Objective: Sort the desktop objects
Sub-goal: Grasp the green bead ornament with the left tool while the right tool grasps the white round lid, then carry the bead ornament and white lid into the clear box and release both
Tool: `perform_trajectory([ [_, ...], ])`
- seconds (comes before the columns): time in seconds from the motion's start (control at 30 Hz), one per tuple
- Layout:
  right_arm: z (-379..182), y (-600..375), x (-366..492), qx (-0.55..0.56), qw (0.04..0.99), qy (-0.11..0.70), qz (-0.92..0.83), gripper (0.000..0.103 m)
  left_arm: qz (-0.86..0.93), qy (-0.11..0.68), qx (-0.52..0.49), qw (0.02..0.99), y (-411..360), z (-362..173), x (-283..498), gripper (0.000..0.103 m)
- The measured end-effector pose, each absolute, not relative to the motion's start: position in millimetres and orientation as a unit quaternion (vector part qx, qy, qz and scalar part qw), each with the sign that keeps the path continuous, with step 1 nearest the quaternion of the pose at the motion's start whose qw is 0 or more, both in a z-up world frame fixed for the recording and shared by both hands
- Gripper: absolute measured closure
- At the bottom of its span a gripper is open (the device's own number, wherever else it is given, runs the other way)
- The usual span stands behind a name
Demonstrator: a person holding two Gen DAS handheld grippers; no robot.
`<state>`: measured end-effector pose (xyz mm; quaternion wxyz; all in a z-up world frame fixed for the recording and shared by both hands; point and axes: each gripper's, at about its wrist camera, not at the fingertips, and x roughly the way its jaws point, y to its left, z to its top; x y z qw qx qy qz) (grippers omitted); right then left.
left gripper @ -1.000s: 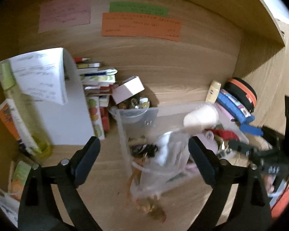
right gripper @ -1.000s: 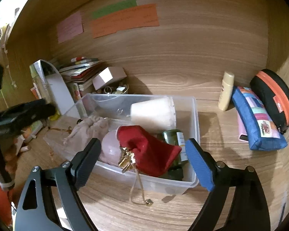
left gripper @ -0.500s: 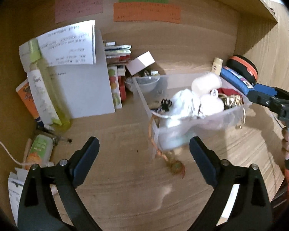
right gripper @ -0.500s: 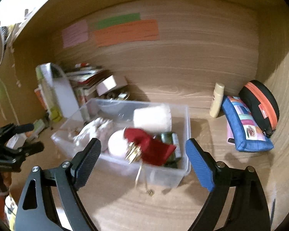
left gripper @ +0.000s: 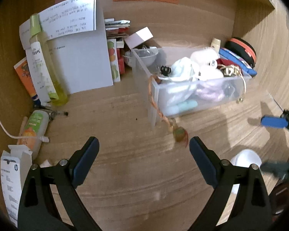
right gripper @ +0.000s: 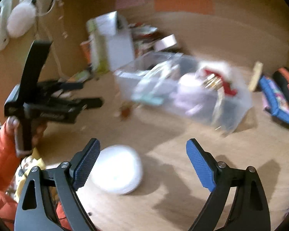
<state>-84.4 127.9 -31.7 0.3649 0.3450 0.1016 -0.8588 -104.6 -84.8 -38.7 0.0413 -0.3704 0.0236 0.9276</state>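
Observation:
A clear plastic bin (left gripper: 192, 88) full of small items stands on the wooden desk; it shows blurred in the right wrist view (right gripper: 183, 90). It holds white pouches, a red pouch and gold keys. A braided cord with a charm (left gripper: 180, 133) hangs over its near corner. My left gripper (left gripper: 144, 154) is open and empty, well short of the bin. My right gripper (right gripper: 142, 159) is open and empty above the desk, with a white round lid (right gripper: 117, 171) lying by its left finger. The lid also shows in the left wrist view (left gripper: 244, 159).
Papers, a yellow spray bottle (left gripper: 46, 71), books and a small white box (left gripper: 138, 36) stand at the back left. A blue pencil case (right gripper: 277, 100) and black-orange pouch (left gripper: 242, 50) lie at the right wall. Bottles and a cable lie at the left edge.
Both grippers have pulled back from the bin and stay open. The right wrist view swung left and down, bringing the white lid and the left gripper into sight.

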Motion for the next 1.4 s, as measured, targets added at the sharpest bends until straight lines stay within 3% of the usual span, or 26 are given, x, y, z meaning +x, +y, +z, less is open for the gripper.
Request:
perform_trajectory([
  [0.17, -55.1, 108.8, -68.5, 0.369, 0.399, 0.124, -0.83, 0.013, 0.925, 0.017, -0.377, 0.052, -84.1, -43.6, -102.6, 0.007],
  [0.4, -72.5, 108.8, -74.8, 0.408, 0.398, 0.096, -0.816, 0.015, 0.913, 0.01, -0.401, 0.074, -66.0, -57.6, -119.6, 0.008],
  [0.47, -72.5, 111.9, -75.6, 0.406, 0.39, 0.091, -0.822, 0.021, 0.915, 0.015, -0.397, 0.072, -59.1, -57.3, -124.4, 0.008],
  [0.53, -72.8, 115.4, -76.0, 0.403, 0.386, 0.089, -0.825, 0.038, 0.917, 0.02, -0.393, 0.067, -53.0, -57.3, -129.3, 0.01],
  [0.67, -74.3, 123.6, -75.6, 0.398, 0.375, 0.083, -0.833, 0.038, 0.912, 0.035, -0.403, 0.071, -43.0, -61.6, -138.8, 0.032],
  [0.77, -73.9, 132.3, -77.7, 0.397, 0.366, 0.077, -0.838, 0.038, 0.908, 0.044, -0.411, 0.065, -41.1, -66.8, -146.4, 0.057],
  [0.97, -65.0, 157.4, -84.9, 0.393, 0.348, 0.056, -0.849, 0.038, 0.899, 0.009, -0.429, 0.083, -46.9, -72.6, -154.4, 0.084],
  [1.4, -31.8, 180.9, -103.5, 0.365, 0.325, 0.038, -0.872, 0.038, 0.917, -0.018, -0.392, 0.066, -73.6, -52.1, -124.5, 0.084],
])
